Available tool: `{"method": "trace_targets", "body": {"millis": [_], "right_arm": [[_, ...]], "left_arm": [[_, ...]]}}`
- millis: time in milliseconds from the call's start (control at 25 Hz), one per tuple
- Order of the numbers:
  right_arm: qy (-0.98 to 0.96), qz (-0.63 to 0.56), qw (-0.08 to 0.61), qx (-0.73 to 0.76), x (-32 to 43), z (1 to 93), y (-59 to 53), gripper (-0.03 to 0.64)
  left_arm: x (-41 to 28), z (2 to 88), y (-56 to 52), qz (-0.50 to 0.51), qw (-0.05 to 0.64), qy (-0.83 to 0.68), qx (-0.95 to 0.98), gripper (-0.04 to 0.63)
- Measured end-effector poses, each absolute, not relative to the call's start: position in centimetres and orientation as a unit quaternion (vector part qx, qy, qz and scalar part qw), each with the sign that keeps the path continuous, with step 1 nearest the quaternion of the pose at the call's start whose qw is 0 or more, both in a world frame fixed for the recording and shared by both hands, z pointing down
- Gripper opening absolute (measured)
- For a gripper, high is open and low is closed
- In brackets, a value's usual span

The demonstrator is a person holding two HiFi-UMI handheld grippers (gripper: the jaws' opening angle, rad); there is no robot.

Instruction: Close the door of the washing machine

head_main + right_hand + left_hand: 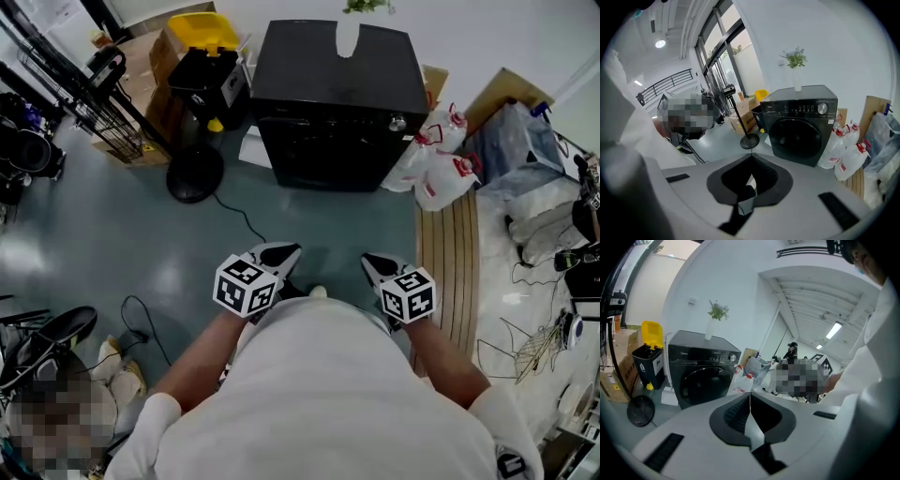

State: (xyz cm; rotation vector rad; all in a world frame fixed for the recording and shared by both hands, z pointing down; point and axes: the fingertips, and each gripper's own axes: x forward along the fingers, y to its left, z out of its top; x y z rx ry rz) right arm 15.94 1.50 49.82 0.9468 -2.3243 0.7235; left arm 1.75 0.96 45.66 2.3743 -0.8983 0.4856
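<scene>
Presently, the washing machine (337, 84) stands at 12 o'clock in the head view, against the wall and well apart from both grippers. Its round door (797, 137) sits flush with the front panel, closed, and both gripper views agree on this. The left gripper (279, 253) is held at 7 o'clock of the machine, low before the person's torso; its jaws are pressed together with nothing between them. The right gripper (373, 262) is held at 5 o'clock of the machine, about level with the left one; its jaws are likewise fully together and empty. Both point toward the machine's front. A white vase (348, 37) with a green sprig stands on the machine's top. A yellow-lidded black bin (208, 56) stands just beside the machine at its 9 o'clock. A round black stand base (194, 175) lies on the floor at 8 o'clock. White bags (436, 159) with red markings lean at the machine's 3 o'clock.
</scene>
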Motion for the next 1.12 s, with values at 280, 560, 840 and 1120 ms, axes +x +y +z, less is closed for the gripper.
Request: {"method": "trace_targets", "body": {"millis": [280, 560, 840, 1120], "right_arm": [[-0.86, 0.266, 0.261, 0.35, 15.9, 49.8, 1.4, 0.008], [-0.861, 0.267, 0.261, 0.345, 15.8, 50.2, 1.3, 0.008], [-0.863, 0.269, 0.257, 0.341, 15.7, 50.6, 0.5, 0.008], [-0.863, 0.27, 0.259, 0.34, 15.8, 50.4, 0.2, 0.008]], "left_arm": [[1.9, 45.9, 0.8, 0.182, 0.275, -0.332, 0.884, 0.02], [2.0, 46.2, 0.6, 0.185, 0.276, -0.334, 0.882, 0.02], [2.2, 46.7, 0.0, 0.188, 0.279, -0.335, 0.88, 0.02], [2.5, 46.7, -0.2, 0.192, 0.281, -0.33, 0.881, 0.02]]}}
